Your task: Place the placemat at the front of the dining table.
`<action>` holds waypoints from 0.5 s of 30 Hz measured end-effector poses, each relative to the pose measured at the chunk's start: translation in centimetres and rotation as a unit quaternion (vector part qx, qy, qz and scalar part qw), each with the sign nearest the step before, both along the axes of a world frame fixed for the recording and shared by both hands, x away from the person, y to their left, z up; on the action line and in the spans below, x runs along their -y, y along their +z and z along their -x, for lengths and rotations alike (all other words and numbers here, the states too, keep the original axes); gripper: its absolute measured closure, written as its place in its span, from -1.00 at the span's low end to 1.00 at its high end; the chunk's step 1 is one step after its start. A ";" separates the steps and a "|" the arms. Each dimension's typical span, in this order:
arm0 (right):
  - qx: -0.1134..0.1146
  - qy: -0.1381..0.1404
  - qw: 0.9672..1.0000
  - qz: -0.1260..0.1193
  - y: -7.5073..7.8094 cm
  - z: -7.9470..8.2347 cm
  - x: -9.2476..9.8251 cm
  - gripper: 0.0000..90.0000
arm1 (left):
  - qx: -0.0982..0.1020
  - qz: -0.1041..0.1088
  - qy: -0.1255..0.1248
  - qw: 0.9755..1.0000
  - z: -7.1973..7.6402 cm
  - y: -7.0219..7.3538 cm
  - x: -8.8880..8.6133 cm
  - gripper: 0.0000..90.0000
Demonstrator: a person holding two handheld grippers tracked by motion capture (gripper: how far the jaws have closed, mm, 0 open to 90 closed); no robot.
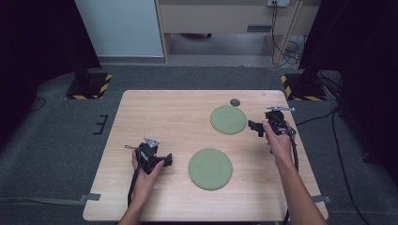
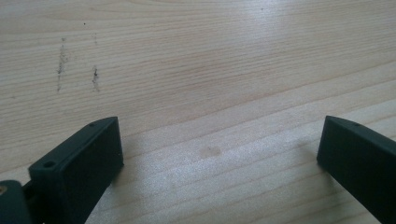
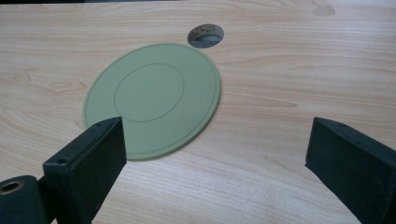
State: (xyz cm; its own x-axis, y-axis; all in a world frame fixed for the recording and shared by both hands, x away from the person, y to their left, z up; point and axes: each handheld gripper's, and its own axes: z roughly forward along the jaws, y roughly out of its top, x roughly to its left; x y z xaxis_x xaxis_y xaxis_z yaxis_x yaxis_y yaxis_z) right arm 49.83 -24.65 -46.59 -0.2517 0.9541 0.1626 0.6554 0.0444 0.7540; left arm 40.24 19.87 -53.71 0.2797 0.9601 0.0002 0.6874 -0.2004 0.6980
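Grey carpeted floor (image 1: 47, 140) surrounds one light wooden table (image 1: 178, 117), rectangular, grain running crosswise. Two flat green round discs lie on it: the near disc (image 1: 210, 168) at centre front, the far disc (image 1: 228, 119) toward the right rear, well apart from each other. Left gripper (image 1: 165, 161), held low just left of the near disc, jaws spread wide over bare wood, grasping nothing. Right gripper (image 1: 253, 126), just right of the far disc, jaws likewise spread, empty. One small grey round cap (image 1: 235, 102) sits just behind the far disc.
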 end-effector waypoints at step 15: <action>0.018 0.016 1.000 -0.008 0.0 2.0 0.6 -0.88 | 0.000 0.000 0.000 1.000 0.0 0.0 0.0 -1.00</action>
